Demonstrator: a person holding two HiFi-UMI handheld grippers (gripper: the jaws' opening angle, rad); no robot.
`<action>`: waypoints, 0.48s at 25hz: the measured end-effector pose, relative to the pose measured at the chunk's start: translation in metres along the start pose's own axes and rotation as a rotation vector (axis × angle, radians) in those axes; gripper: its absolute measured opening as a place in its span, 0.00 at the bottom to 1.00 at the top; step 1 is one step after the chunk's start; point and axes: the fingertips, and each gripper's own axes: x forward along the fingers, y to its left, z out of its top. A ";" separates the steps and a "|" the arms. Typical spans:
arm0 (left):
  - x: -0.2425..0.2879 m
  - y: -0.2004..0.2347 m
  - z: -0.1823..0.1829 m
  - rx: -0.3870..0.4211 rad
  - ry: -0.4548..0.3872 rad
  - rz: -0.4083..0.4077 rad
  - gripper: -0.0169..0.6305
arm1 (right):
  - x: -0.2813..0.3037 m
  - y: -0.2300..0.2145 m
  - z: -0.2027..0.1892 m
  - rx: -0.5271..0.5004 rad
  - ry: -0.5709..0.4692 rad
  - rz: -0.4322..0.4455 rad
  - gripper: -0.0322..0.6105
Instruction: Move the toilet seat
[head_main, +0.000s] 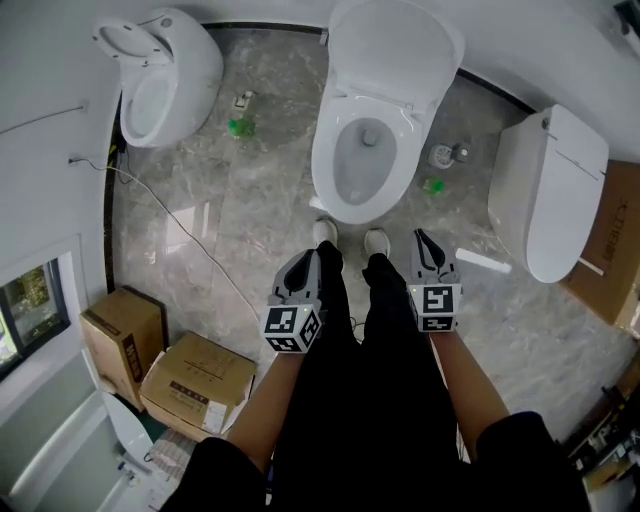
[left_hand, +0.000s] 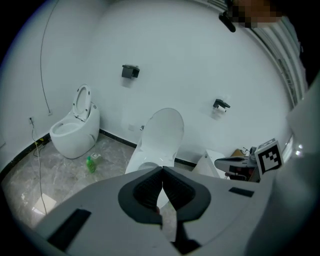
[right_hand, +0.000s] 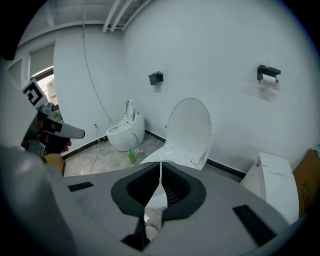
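Beside the person's legs, the left grey claw is held clenched and empty; ahead, the white oval toilet seat seemingly lies untouched on its bowl; the right grey claw is likewise clenched, the move judged unstarted.

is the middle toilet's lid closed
No, the lid stands raised behind the bowl, which lies open to the head view.

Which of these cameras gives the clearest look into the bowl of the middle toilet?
The head view: it looks straight down into the bowl, rim and all. The two gripper views show the raised lid well, but the left gripper and right gripper each hide most of the bowl behind their shut jaws.
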 end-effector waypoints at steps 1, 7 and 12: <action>0.010 0.008 -0.005 0.001 0.013 -0.004 0.05 | 0.009 -0.005 -0.006 0.017 -0.002 -0.017 0.10; 0.080 0.045 -0.049 0.015 0.074 -0.018 0.05 | 0.075 -0.010 -0.066 0.129 0.025 -0.054 0.10; 0.127 0.075 -0.083 -0.043 0.070 -0.020 0.05 | 0.113 -0.015 -0.117 0.188 0.064 -0.066 0.10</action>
